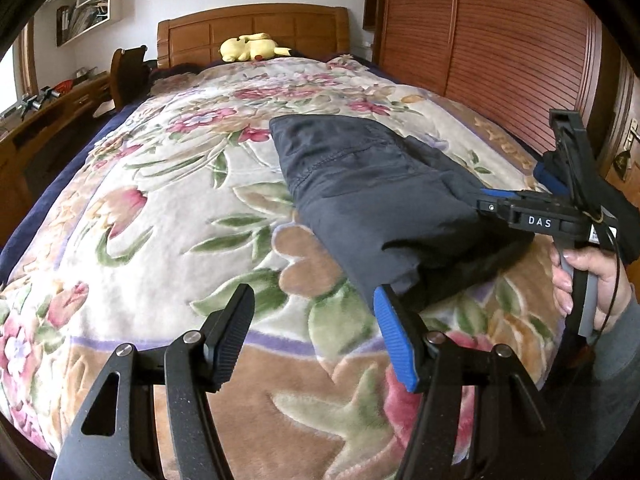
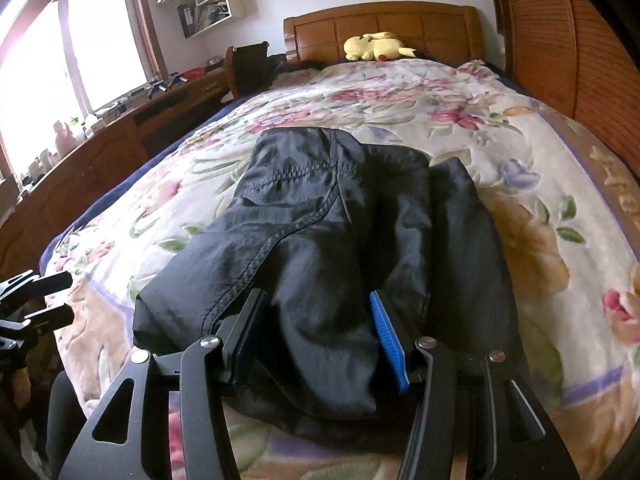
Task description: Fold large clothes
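Note:
Dark navy trousers (image 1: 360,184) lie folded on the floral blanket (image 1: 160,200) of a bed. My left gripper (image 1: 316,332) is open and empty, just left of the garment's near edge; its blue pad (image 1: 394,340) touches the folded corner. My right gripper (image 2: 318,332) is open with the near folded end of the trousers (image 2: 320,240) between its fingers, which straddle the cloth without pinching it. The right gripper also shows in the left wrist view (image 1: 520,208), at the garment's right edge. The left gripper shows in the right wrist view (image 2: 44,300), at the far left.
A yellow plush toy (image 1: 252,48) lies by the wooden headboard (image 1: 252,28). A wooden wardrobe (image 1: 500,48) runs along the bed's right side. A desk (image 2: 100,136) with clutter and a chair (image 2: 248,64) stand to the left under a window.

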Available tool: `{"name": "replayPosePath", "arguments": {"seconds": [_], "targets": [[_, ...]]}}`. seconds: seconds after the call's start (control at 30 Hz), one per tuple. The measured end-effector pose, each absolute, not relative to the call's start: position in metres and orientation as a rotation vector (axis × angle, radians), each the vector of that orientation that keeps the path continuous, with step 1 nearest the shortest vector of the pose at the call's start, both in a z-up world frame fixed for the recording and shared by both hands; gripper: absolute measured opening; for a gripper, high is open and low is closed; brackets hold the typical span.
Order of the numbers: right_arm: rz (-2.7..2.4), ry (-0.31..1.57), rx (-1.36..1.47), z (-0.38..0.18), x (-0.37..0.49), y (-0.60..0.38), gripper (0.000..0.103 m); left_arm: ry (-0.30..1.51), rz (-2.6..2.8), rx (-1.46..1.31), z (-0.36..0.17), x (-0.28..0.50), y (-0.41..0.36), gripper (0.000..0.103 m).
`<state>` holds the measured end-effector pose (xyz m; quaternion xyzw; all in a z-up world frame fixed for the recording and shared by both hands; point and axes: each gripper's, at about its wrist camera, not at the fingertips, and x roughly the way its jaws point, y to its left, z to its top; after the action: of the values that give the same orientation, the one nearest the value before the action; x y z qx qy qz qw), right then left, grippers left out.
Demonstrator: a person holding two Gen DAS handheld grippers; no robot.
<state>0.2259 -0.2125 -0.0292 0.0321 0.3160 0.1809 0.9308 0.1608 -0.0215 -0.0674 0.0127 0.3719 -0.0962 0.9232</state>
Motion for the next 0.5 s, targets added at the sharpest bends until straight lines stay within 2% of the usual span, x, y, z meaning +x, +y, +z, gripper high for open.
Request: {"name": "replayPosePath", "arguments": {"seconds": [0.07,0.17,0.33,0.5], "targets": [[0.398,0.646,0.062,-0.03,0.224,-0.21,0.031,0.764,-0.197,0.029,-0.069,0.161,-0.022,0.063],[0.39,0.616,0.053,-0.029,0.216,-0.21,0.009,0.768,-0.2,0.031,-0.071,0.161,-0.025,0.063],[0.377,0.418,0.098,0.005,0.187,-0.219,0.007,0.776,-0.203,0.04,-0.073,0.162,-0.031,0.063],[0.336,0.363,0.132,0.013,0.175,-0.24,0.007,0.771,-0.212,0.058,-0.069,0.16,-0.039,0.063]]}}
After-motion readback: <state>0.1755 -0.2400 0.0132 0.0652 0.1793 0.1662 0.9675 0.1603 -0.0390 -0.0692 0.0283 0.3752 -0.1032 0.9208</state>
